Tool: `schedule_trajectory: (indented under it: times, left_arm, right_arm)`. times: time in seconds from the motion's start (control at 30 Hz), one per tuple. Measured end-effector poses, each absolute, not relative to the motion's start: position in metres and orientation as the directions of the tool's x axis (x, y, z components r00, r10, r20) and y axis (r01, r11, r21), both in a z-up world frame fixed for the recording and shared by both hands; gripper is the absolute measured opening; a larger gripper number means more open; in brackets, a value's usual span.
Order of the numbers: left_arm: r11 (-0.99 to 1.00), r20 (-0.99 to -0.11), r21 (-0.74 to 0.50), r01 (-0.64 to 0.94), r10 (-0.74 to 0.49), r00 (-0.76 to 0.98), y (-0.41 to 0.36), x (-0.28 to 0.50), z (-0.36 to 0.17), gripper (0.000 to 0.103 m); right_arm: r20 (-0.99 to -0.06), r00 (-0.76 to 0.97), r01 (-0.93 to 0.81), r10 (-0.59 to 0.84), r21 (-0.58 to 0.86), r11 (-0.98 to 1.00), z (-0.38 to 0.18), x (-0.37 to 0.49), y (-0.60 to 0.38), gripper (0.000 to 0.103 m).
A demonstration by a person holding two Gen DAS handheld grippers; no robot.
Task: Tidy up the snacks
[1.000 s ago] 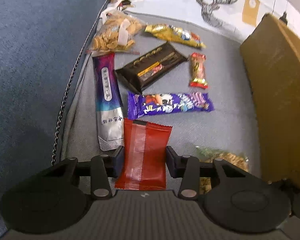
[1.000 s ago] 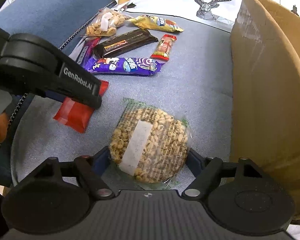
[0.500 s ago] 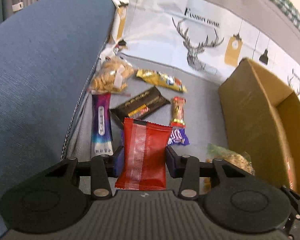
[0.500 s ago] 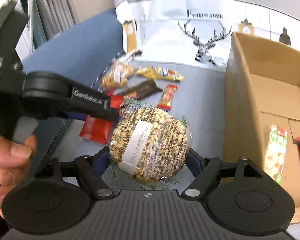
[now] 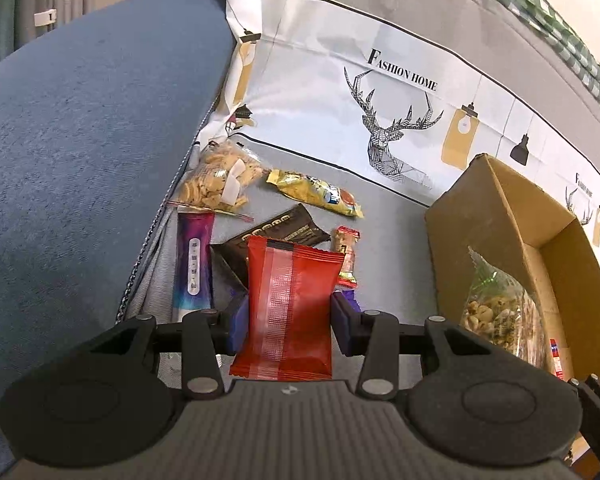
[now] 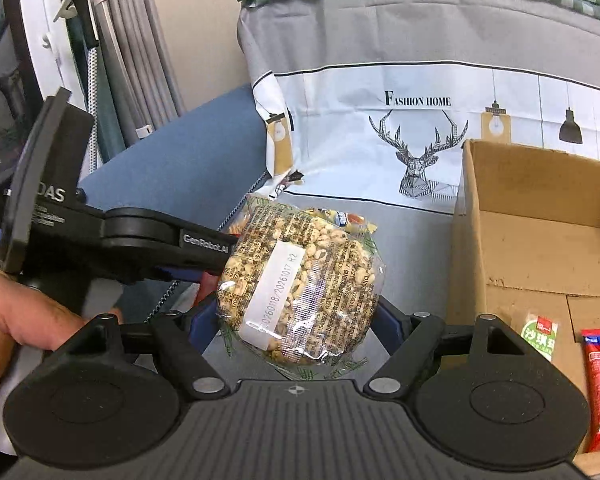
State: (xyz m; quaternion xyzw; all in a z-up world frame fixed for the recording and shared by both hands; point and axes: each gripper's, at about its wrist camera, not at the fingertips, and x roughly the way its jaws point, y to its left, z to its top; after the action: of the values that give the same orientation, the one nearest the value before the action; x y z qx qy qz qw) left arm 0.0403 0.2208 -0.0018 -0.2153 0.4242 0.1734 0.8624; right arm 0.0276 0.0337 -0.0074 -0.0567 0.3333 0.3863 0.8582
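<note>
Grey sofa cloth with a deer print spreads under me. My left gripper (image 5: 288, 322) is clamped on a red packet (image 5: 290, 308), held upright by its sides above the snacks left on the seat. My right gripper (image 6: 296, 322) pinches a peanut bag (image 6: 300, 280) across its width, just left of the box (image 6: 548, 248). Both feel light and crinkly; the film looks slippery, so mid-body grips suit best.
</note>
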Motion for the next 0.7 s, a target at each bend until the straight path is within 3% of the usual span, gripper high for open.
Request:
schedule_trajectory:
  times: [0.7]
  left_arm:
    - [0.856, -0.767, -0.238, -0.459, 0.125, 0.63, 0.21, 0.04, 0.005, 0.048]
  right_arm:
    - [-0.565, 0.526, -0.653, 0.635, 0.209, 0.727, 0.015, 0.041, 0.0, 0.08]
